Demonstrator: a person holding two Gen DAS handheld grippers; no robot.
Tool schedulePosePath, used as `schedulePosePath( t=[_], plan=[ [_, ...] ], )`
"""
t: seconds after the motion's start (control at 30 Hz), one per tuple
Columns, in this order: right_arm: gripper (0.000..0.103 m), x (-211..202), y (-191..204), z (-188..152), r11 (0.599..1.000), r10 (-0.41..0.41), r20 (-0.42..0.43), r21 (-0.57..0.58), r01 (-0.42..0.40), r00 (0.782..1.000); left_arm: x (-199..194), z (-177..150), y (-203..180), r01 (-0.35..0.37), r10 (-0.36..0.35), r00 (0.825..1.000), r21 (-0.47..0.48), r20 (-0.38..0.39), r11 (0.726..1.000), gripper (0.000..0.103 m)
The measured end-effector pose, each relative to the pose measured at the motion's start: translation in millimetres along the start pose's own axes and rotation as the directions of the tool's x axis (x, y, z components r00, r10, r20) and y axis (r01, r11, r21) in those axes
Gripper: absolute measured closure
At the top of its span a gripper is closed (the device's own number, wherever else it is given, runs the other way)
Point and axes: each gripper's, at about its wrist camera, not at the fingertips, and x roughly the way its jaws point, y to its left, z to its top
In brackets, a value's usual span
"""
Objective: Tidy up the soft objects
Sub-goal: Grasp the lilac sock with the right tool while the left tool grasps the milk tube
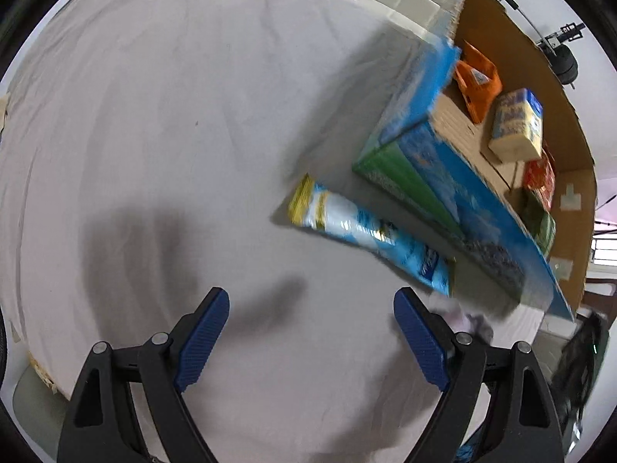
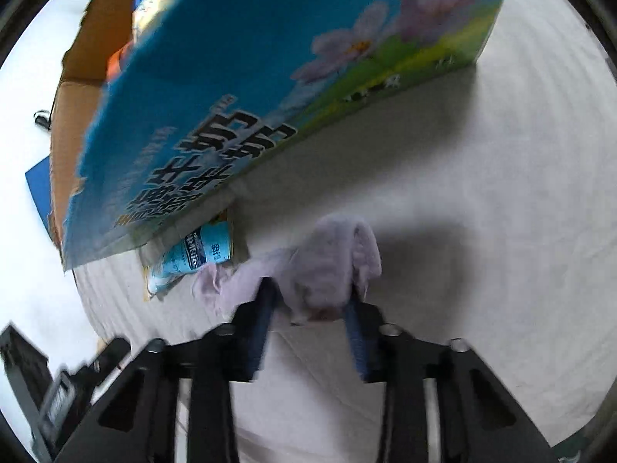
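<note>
**Right gripper clamped on lilac cloth, left gripper empty**

Right gripper (image 2: 310, 301): jaws narrowed onto a bunched lilac cloth (image 2: 331, 262), both blue pads pressed into its sides. Cloth sitting on the white sheet (image 2: 501, 231) just in front of the carton's printed flap, one loose end trailing toward the blue-and-white snack pouch (image 2: 196, 256). Touching the pouch or just beside it: can't tell, too blurred.

Left gripper (image 1: 310, 332): jaws spread wide, nothing between them, blue pads (image 1: 202, 339) hovering over bare sheet (image 1: 154, 115).

Pouch (image 1: 366, 231) lying flat on the sheet alongside the open cardboard carton (image 1: 501, 200), yellow end pointing away from the gripper.

Inside the carton: orange packet (image 1: 478, 81) at the far end, yellow-and-blue bag (image 1: 516, 125) next to it, red packet (image 1: 540, 177) and green packet (image 1: 543, 227) nearer. Blue printed flaps folded outward.

Cloth barely visible in the left wrist view, pale blur right of the right-hand pad (image 1: 462, 316).
</note>
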Motion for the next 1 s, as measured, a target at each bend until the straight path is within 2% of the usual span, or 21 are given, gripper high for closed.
schedulePosePath(
  t=[0.03, 0.2, 0.3, 0.37, 0.5, 0.57, 0.67, 0.77, 0.83, 0.9, 0.97, 1.0],
  plan=[
    [0.079, -5, -1, 0, 1.0, -0.014, 0.004, -0.014, 0.014, 1.0, 2, 4, 0, 0.001, -0.001, 1.0, -0.002, 0.001, 1.0, 0.015],
    [0.08, -20, -12, 0, 0.997, -0.064, 0.024, -0.05, 0.065, 0.998, 18, 34, 6, -0.005, 0.005, 1.0, -0.04, -0.012, 0.999, 0.015],
    [0.08, -26, -18, 0, 0.995, -0.074, 0.033, -0.063, 0.076, 0.997, 26, 51, 7, -0.036, 0.036, 0.999, -0.061, -0.005, 0.998, 0.015],
    [0.08, -28, -18, -2, 0.994, -0.079, 0.039, -0.074, 0.082, 0.996, 33, 59, 4, -0.095, 0.095, 0.995, -0.046, -0.008, 0.994, 0.015],
    [0.08, -28, -16, -5, 0.99, -0.097, 0.048, -0.096, 0.101, 0.994, 53, 62, -7, -0.228, 0.23, 0.973, 0.055, -0.032, 0.972, 0.015],
    [0.08, -28, -14, -7, 0.989, -0.1, 0.047, -0.105, 0.105, 0.994, 61, 55, -14, -0.247, 0.256, 0.965, 0.127, -0.055, 0.961, 0.015],
    [0.08, -28, -11, -7, 0.989, -0.093, 0.035, -0.114, 0.097, 0.995, 59, 35, -23, -0.233, 0.258, 0.963, 0.23, -0.083, 0.945, 0.015],
    [0.08, -30, -6, -6, 0.987, -0.087, 0.021, -0.131, 0.089, 0.996, 53, 4, -33, -0.224, 0.277, 0.955, 0.362, -0.102, 0.905, 0.015],
    [0.08, -31, -2, -5, 0.984, -0.085, 0.012, -0.158, 0.086, 0.996, 45, -12, -36, -0.174, 0.243, 0.962, 0.407, -0.124, 0.897, 0.015],
    [0.08, -34, 2, -4, 0.977, -0.088, 0.014, -0.196, 0.089, 0.996, 32, -21, -43, -0.128, 0.195, 0.975, 0.44, -0.11, 0.889, 0.015],
    [0.08, -34, 7, -5, 0.965, -0.107, 0.012, -0.241, 0.106, 0.994, 25, -26, -55, -0.114, 0.175, 0.982, 0.508, -0.073, 0.854, 0.015],
    [0.08, -34, 10, -6, 0.958, -0.119, 0.012, -0.261, 0.118, 0.993, 25, -27, -63, -0.128, 0.183, 0.982, 0.551, -0.044, 0.825, 0.015]
  ],
)
